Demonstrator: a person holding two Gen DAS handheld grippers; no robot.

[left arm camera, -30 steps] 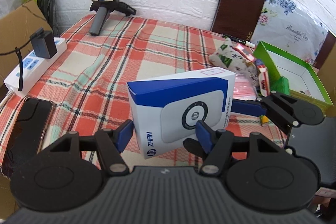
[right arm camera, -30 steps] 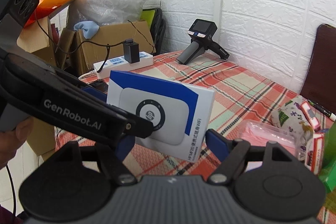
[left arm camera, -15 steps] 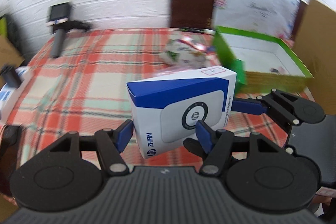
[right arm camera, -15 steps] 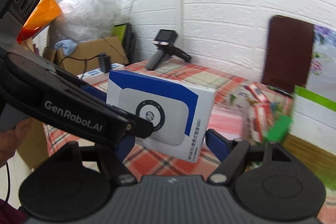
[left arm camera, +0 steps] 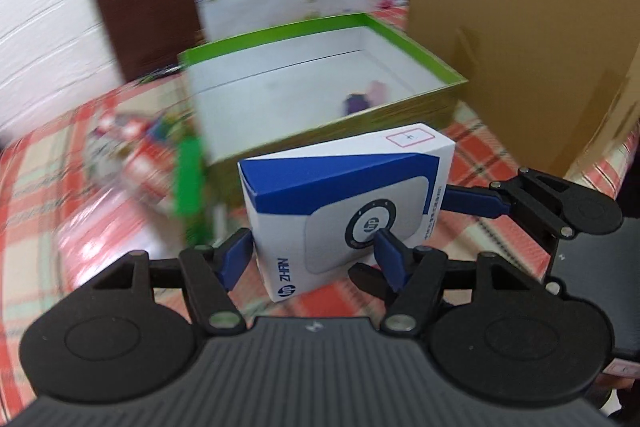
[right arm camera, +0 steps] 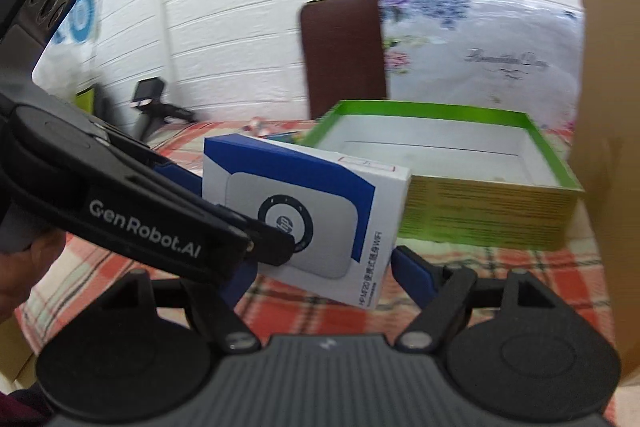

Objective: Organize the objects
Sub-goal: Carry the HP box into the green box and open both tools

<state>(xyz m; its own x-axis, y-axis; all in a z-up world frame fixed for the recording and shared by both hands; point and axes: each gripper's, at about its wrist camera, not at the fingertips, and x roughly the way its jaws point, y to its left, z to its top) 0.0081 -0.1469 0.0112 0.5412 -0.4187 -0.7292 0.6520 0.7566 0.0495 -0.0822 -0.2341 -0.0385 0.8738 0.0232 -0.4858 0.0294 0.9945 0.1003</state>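
**Box carried over to the green tray**

Since a sec ago both grippers swung the white-and-blue box from mid-table to just near of the green tray. Left gripper & right gripper both clamp it (two-handed). Risk: its far edge snagging the tray wall, twisting it loose.

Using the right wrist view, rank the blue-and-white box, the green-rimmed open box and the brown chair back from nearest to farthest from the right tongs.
1. Blue-and-white box, between the right tongs, lifted off the table.
2. Green-rimmed open box, beyond it, to the right on the checked cloth.
3. Brown chair back, farthest, against the white wall.
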